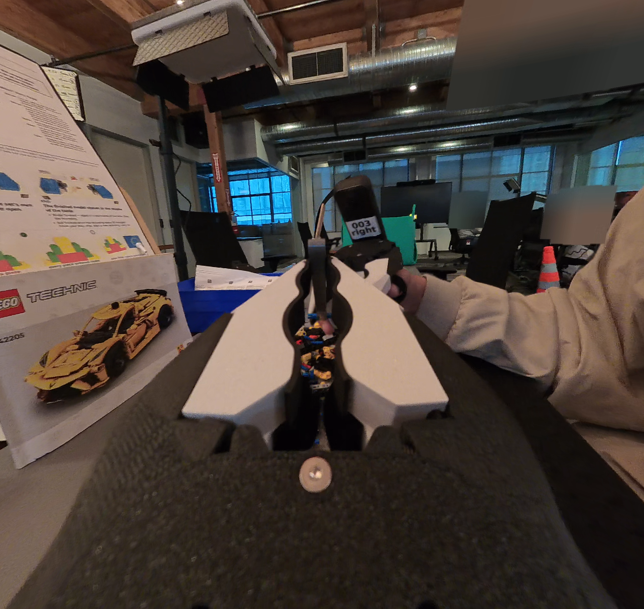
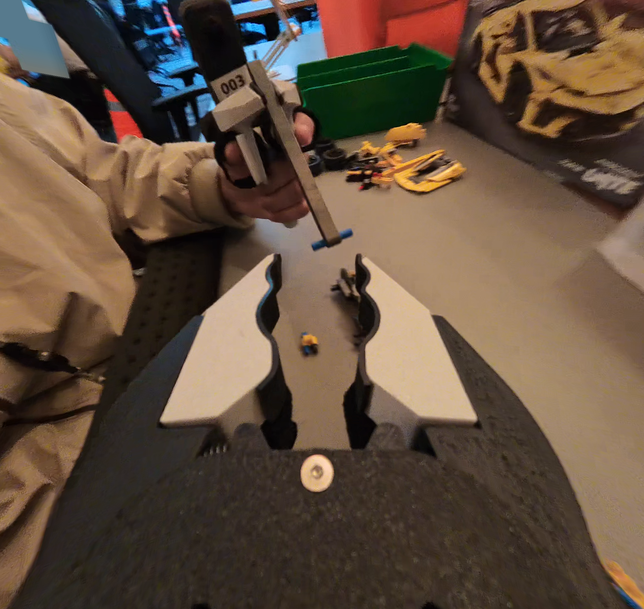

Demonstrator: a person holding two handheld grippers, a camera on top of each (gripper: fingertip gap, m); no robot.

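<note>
1. Blue pin [image 2: 345, 234]: clamped crosswise at the tip of the left hand-held gripper [image 2: 331, 240], which is held up off the table [image 2: 470, 278]. Jaws pinched on it.
2. Right hand-held gripper [image 2: 319, 261]: jaws wide apart and holding nothing, hovering over the table just short of the pin.
3. Below it lies a small yellow-and-blue piece [image 2: 309, 343]. A dark piece [image 2: 343, 283] lies beside its right finger.
4. Toy car looks unbuilt: a loose pile of yellow and black parts [image 2: 414, 170] with black tyres [image 2: 329, 156] beside it, farther back.
5. Behind the pile is a green bin [image 2: 369, 97]. At right is a box with a yellow car picture [image 2: 557, 69], blurred.
6. Left wrist view: instruction booklet [image 1: 90, 341], a propped printed sheet [image 1: 52, 174] and a blue bin [image 1: 209, 303].
7. Table is plain grey. Room is an open office with a wooden ceiling, ducts, windows and a traffic cone [image 1: 549, 268].
</note>
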